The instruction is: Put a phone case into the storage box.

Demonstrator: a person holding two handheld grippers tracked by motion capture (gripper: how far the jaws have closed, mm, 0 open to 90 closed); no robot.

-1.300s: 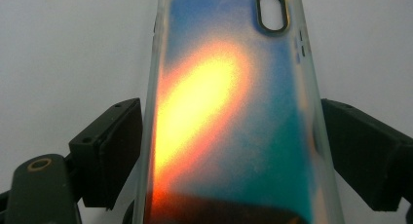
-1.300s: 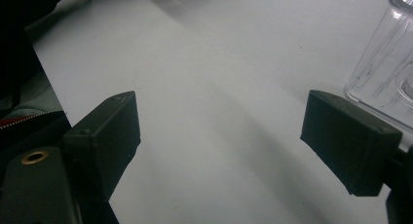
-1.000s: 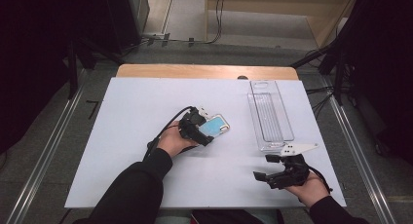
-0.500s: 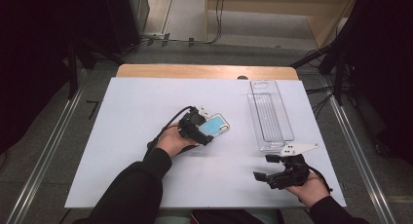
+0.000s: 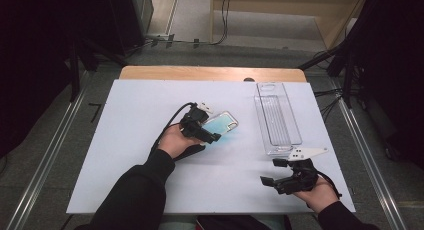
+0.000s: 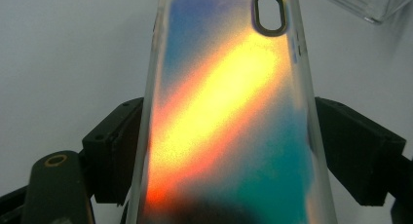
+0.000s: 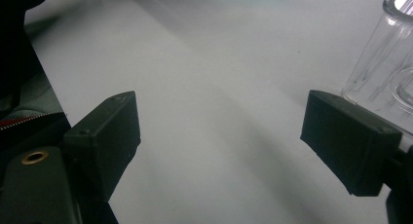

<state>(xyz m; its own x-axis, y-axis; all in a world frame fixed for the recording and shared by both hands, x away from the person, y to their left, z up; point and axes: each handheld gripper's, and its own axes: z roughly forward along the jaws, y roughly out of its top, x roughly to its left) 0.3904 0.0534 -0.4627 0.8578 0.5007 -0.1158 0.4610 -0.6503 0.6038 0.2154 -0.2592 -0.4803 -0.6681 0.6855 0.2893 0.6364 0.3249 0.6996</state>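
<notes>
1. The big white flat surface [image 5: 125, 155] sits on a wooden table and carries everything. It looks the same as a second ago.

2. The long clear plastic box [image 5: 277, 117] lies flat on the right side of the surface, pointing away from the person. It has not moved. In the right gripper view its clear end [image 7: 384, 63] stands just beside one black jaw.

3. The see-through phone case with blue, yellow and orange colours [image 5: 220, 124] is near the middle of the surface, well apart from the clear box. A second ago it lay lower, and now it has come up a little with the hand. In the left gripper view the case [image 6: 229, 117] runs up between the two black jaws, with its oval camera hole at the far end.

4. The left gripper [image 5: 202, 130] holds the phone case. Its jaws press on the two long sides of the case. The hand has gone up a bit since the picture before.

5. The right gripper [image 5: 275, 172] rests near the front right edge of the surface, close to the near end of the clear box. Its jaws [image 7: 219, 136] stand wide apart with nothing between them. It has stayed in the same spot.
</notes>
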